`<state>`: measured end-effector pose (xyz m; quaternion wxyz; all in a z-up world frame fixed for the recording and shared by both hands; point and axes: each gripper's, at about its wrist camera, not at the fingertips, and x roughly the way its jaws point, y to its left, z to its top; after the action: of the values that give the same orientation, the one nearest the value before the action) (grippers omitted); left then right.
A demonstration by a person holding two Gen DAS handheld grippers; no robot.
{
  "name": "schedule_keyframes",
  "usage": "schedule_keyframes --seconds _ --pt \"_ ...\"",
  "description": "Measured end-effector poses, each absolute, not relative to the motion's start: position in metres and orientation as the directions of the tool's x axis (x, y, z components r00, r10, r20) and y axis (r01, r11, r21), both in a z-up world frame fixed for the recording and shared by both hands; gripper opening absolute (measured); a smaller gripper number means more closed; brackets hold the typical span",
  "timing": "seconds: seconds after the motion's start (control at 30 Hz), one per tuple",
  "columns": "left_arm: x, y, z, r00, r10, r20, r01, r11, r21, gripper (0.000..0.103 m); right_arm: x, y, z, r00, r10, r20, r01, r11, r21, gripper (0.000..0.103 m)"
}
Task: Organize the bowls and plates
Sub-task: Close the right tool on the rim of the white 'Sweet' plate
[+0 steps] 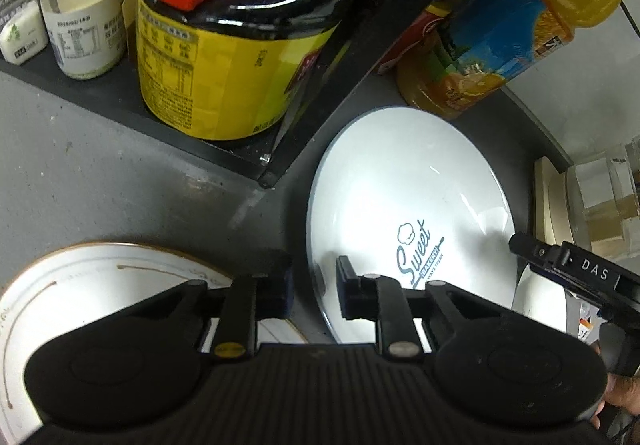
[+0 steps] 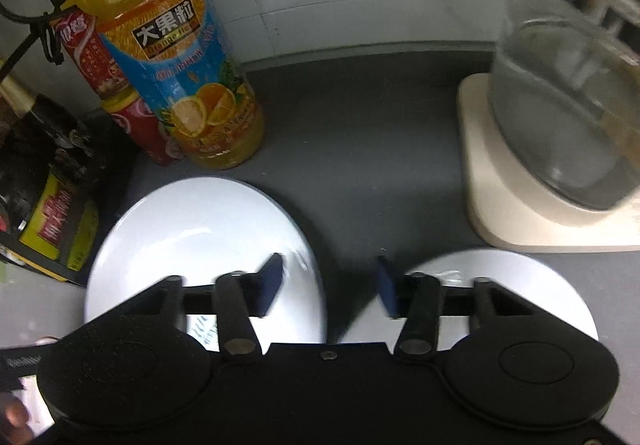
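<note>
A white plate with a blue "Sweet Bakery" print (image 1: 408, 205) lies on the grey counter; it also shows in the right wrist view (image 2: 200, 241). A white plate with a brown rim line (image 1: 100, 277) lies at lower left. A white bowl or plate (image 2: 480, 285) sits at lower right, and its edge shows in the left wrist view (image 1: 540, 301). My left gripper (image 1: 314, 291) is open and empty, over the gap between the two plates. My right gripper (image 2: 328, 285) is open and empty, between the printed plate and the white bowl; it also shows in the left wrist view (image 1: 568, 273).
A black rack (image 1: 224, 149) holds a dark sauce jug (image 1: 232, 45) and jars (image 1: 84, 5). An orange juice bottle (image 2: 180, 57) and a red can (image 2: 136, 125) stand at the back. A glass kettle (image 2: 568, 117) on a cream base (image 2: 500, 205) stands at right.
</note>
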<state>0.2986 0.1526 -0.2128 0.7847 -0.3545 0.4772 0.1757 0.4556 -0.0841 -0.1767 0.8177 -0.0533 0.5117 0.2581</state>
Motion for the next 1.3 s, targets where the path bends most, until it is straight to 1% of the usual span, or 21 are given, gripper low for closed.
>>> schedule_keyframes --seconds 0.13,0.23,0.33,0.47,0.53,0.57,0.6,0.67,0.77,1.0,1.2,1.3 --pt "0.299 0.152 -0.215 0.482 -0.064 -0.874 -0.622 0.678 -0.392 0.016 0.462 -0.076 -0.183 0.325 0.354 -0.877 -0.499 0.852 0.159 0.042" --pt "0.299 0.153 -0.215 0.480 -0.066 -0.874 -0.630 0.668 -0.397 0.014 0.466 -0.076 -0.191 0.289 0.347 -0.892 -0.468 0.864 0.185 0.042" --pt "0.298 0.154 -0.217 0.484 -0.070 -0.872 -0.637 0.655 -0.406 0.014 0.464 -0.075 -0.197 0.255 0.367 -0.895 -0.469 0.856 0.217 0.039" --pt "0.293 0.154 -0.219 0.494 -0.078 -0.866 -0.644 0.637 -0.424 0.011 0.459 -0.068 -0.204 0.191 0.368 -0.910 -0.480 0.844 0.241 0.031" --pt "0.293 0.154 -0.221 0.495 -0.088 -0.864 -0.647 0.626 -0.435 0.010 0.455 -0.067 -0.205 0.204 0.368 -0.907 -0.485 0.843 0.232 0.030" --pt "0.293 0.154 -0.222 0.494 -0.093 -0.865 -0.649 0.622 -0.438 0.010 0.454 -0.067 -0.204 0.203 0.368 -0.907 -0.490 0.840 0.231 0.028" --pt "0.294 0.154 -0.222 0.491 -0.097 -0.866 -0.652 0.618 -0.439 0.010 0.453 -0.068 -0.204 0.196 0.366 -0.910 -0.492 0.839 0.232 0.023" --pt "0.296 0.153 -0.222 0.486 -0.092 -0.869 -0.659 0.615 -0.434 0.010 0.455 -0.074 -0.202 0.177 0.383 -0.906 -0.474 0.840 0.262 0.020" --pt "0.297 0.152 -0.220 0.485 -0.072 -0.872 -0.662 0.621 -0.420 0.010 0.453 -0.083 -0.197 0.178 0.413 -0.893 -0.477 0.830 0.289 0.017" --pt "0.294 0.155 -0.209 0.503 -0.073 -0.861 -0.653 0.620 -0.434 0.010 0.444 -0.105 -0.185 0.158 0.492 -0.856 -0.479 0.796 0.369 0.010" --pt "0.282 0.154 -0.201 0.511 -0.071 -0.857 -0.657 0.611 -0.442 0.010 0.436 -0.114 -0.172 0.159 0.531 -0.832 -0.473 0.781 0.408 0.009" --pt "0.274 0.150 -0.195 0.517 -0.058 -0.854 -0.659 0.609 -0.441 0.010 0.431 -0.117 -0.166 0.152 0.524 -0.838 -0.486 0.778 0.398 0.009"
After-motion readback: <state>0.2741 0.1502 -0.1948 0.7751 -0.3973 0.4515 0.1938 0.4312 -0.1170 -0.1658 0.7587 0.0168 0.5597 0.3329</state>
